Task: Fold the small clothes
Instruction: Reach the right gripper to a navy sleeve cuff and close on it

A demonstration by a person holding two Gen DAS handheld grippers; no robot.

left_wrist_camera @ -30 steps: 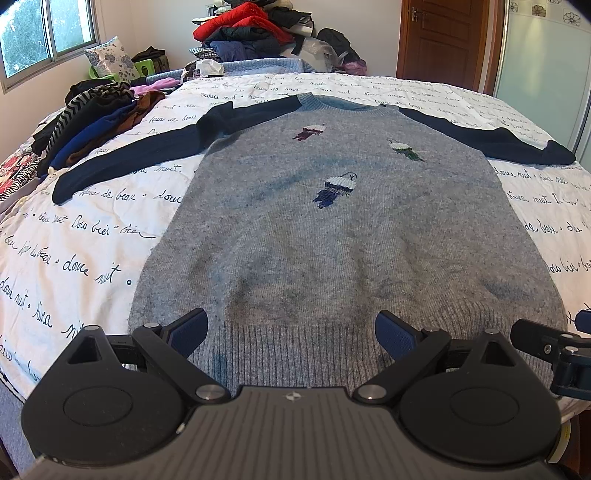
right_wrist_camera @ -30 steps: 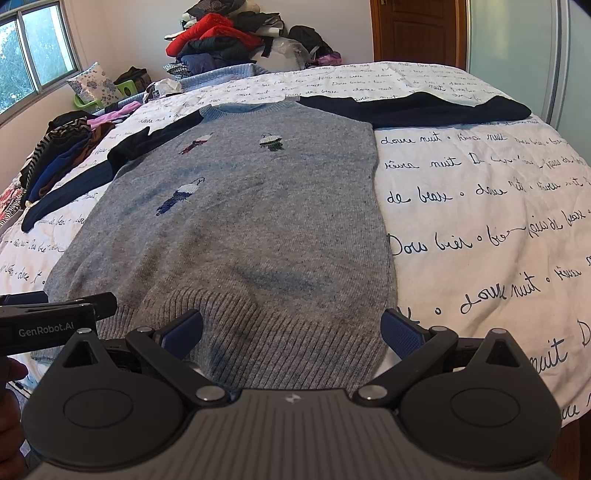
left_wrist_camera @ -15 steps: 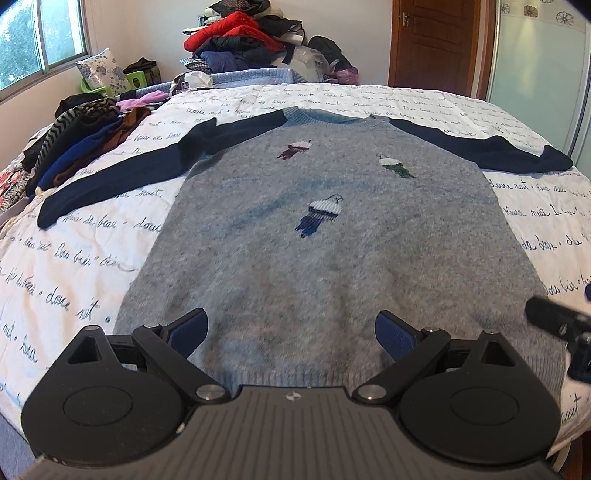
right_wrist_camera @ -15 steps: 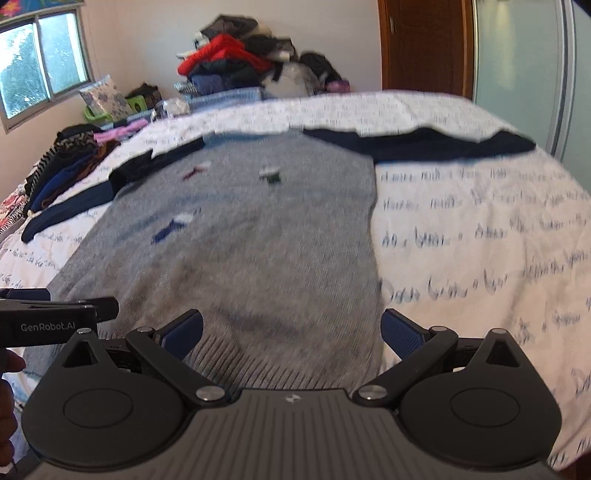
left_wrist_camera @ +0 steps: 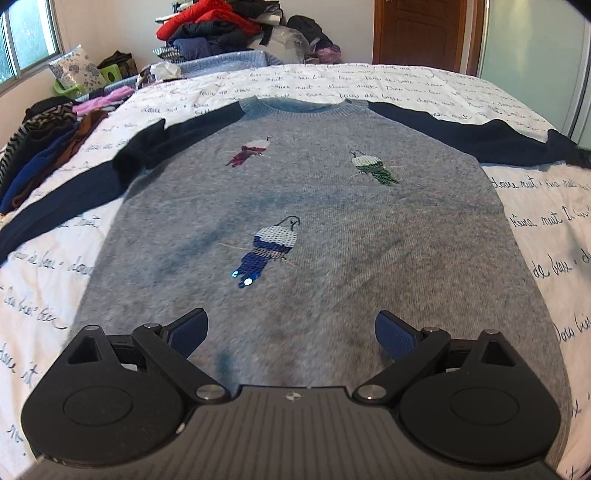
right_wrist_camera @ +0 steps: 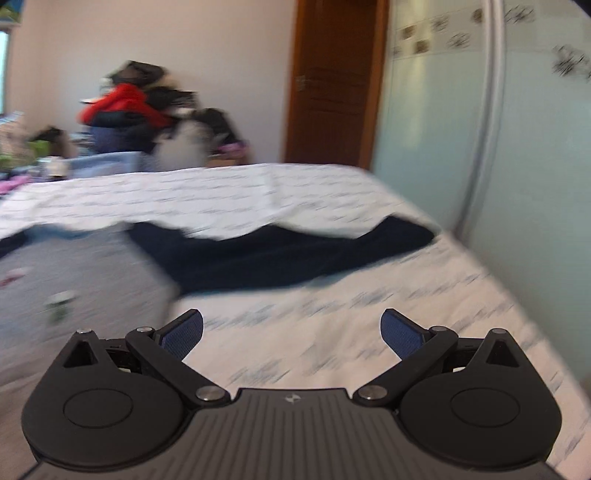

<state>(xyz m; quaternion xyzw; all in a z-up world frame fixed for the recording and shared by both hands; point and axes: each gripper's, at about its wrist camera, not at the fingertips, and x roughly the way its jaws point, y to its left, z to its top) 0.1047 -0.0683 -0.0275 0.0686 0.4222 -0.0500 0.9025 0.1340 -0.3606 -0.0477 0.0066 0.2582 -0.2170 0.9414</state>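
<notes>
A grey knit sweater (left_wrist_camera: 332,236) with navy sleeves and three sequin birds lies flat, front up, on the bed. My left gripper (left_wrist_camera: 291,332) is open and empty, low over the sweater's lower body. My right gripper (right_wrist_camera: 291,332) is open and empty over the bare bedsheet, just short of the sweater's right navy sleeve (right_wrist_camera: 295,254). The grey body (right_wrist_camera: 85,273) shows at the left of the blurred right wrist view. The left navy sleeve (left_wrist_camera: 92,192) stretches out to the left.
The bed has a white sheet with script writing (left_wrist_camera: 546,221). Folded dark clothes (left_wrist_camera: 40,147) are stacked along the left edge. A heap of clothes (left_wrist_camera: 221,33) sits behind the bed. A wooden door (right_wrist_camera: 332,81) and a glass wardrobe door (right_wrist_camera: 480,129) stand at the right.
Both grippers have moved forward from the hem. The left one is now further up the sweater body. The right one has swung right, toward the right sleeve, with motion blur.
</notes>
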